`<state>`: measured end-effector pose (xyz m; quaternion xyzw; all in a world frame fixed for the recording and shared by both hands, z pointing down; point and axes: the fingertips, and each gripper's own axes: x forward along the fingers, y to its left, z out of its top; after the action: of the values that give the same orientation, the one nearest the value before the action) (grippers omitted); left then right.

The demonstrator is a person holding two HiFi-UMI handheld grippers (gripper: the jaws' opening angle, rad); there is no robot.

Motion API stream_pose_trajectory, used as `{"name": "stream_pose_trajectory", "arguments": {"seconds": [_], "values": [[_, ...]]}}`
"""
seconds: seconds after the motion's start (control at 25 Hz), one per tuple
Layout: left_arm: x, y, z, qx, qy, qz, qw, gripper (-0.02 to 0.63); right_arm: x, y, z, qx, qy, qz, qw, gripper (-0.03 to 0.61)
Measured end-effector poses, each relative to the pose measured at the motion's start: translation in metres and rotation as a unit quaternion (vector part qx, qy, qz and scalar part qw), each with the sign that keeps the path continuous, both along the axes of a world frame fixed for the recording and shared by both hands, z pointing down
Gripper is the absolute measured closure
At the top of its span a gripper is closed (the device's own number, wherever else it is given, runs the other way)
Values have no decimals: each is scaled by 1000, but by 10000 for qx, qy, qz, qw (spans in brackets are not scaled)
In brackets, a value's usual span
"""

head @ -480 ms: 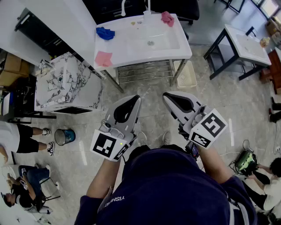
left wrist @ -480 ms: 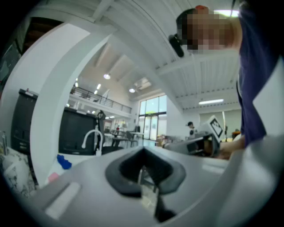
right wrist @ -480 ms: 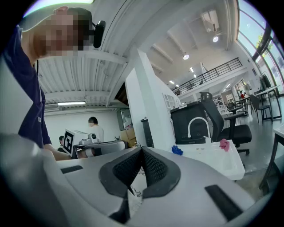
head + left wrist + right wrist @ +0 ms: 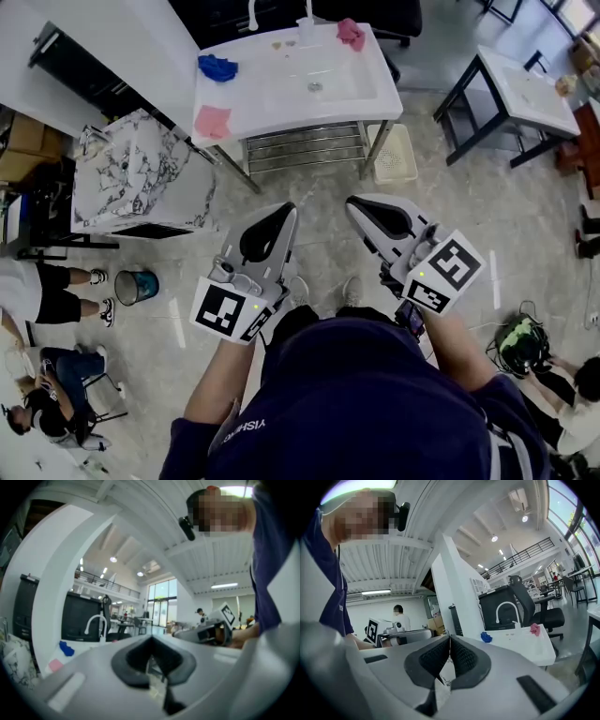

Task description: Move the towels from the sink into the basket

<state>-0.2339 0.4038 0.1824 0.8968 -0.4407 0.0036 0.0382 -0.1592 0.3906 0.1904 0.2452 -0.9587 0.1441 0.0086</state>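
Observation:
A white sink table (image 4: pixel 380 98) stands some way ahead of me on the floor. On it lie a blue towel (image 4: pixel 217 67) at the back left, a light pink towel (image 4: pixel 213 122) at the front left and a darker pink towel (image 4: pixel 352 34) at the back right. A pale basket (image 4: pixel 396 155) sits on the floor by the table's right leg. Held low and near my body, my left gripper (image 4: pixel 289 212) and right gripper (image 4: pixel 352 205) are both shut and empty, far from the sink. The left gripper view shows the blue towel (image 4: pixel 66 648); the right gripper view shows the darker pink towel (image 4: pixel 534 629).
A marble-patterned cabinet (image 4: pixel 141 178) stands left of the sink table. A second white table (image 4: pixel 525 94) with dark legs is at the right. A blue bin (image 4: pixel 137 286) and seated people are at the left, a green object (image 4: pixel 520 342) at the right.
The sink table sits slightly higher and further left in the head view. Both grippers keep their place, shut.

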Motion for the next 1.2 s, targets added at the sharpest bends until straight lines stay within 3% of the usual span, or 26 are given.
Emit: {"name": "stream_pose_trajectory", "arguments": {"seconds": [0.56,1.2], "values": [[51,20,7,-74,-193,-412,9989,610,71,8,10,-233,-197,-250,9992,569],[27,-5,17,-88,-149,-782,9968,609,69,-18,17,-262,-70,-371,9989,569]]}}
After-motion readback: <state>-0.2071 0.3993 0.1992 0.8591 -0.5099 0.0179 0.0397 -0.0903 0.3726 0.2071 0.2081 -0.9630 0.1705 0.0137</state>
